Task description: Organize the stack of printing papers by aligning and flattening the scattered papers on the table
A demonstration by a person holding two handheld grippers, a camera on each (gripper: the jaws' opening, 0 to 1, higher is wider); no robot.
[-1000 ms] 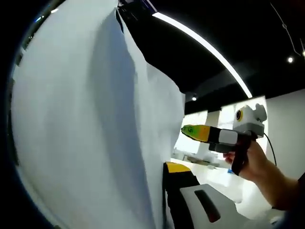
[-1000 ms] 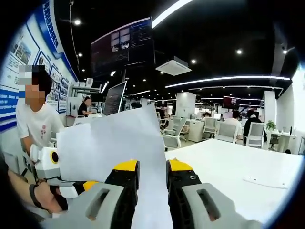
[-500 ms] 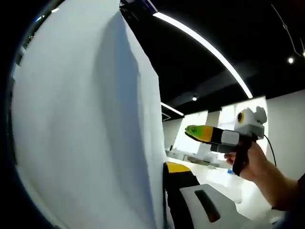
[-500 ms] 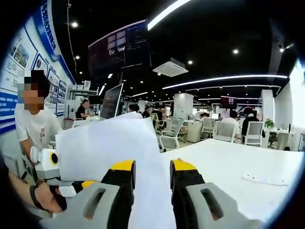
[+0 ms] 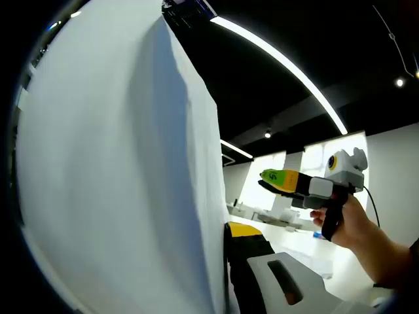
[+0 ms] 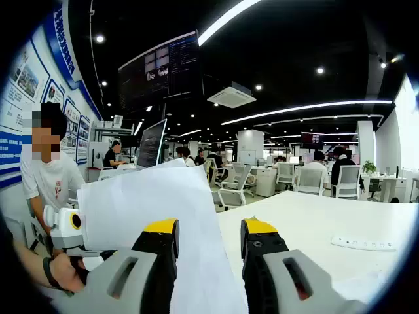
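In the right gripper view, the right gripper [image 6: 204, 230] is rising from 6 o'clock with its yellow-tipped jaws standing apart, a gap showing between them; the papers [image 6: 154, 226] are passing through that gap without either jaw visibly pressing on them. The white sheets are standing upright off the white tabletop [image 6: 314, 219], spreading from between the jaws toward 9 o'clock, where the left gripper [image 6: 108, 254] is meeting their lower edge, held by a hand [image 6: 62, 275] at 8 o'clock. Whether that left gripper is clamping the sheets cannot be told, since the paper is covering its jaws. In the left gripper view, the papers [image 5: 118, 170] are standing as a tall white sheet from 6 o'clock up to 12 o'clock, lying against the one visible jaw of the left gripper [image 5: 226, 230] at 6 o'clock; its other jaw is hiding behind the paper. At 3 o'clock the right gripper [image 5: 272, 180] is hovering well apart from the sheet's edge, held by a hand [image 5: 350, 222]. Beyond, a flat white item [image 6: 363, 243] is lying on the tabletop at 4 o'clock in the right gripper view, and a person in a white shirt [image 6: 49, 180] is standing at 9 o'clock.
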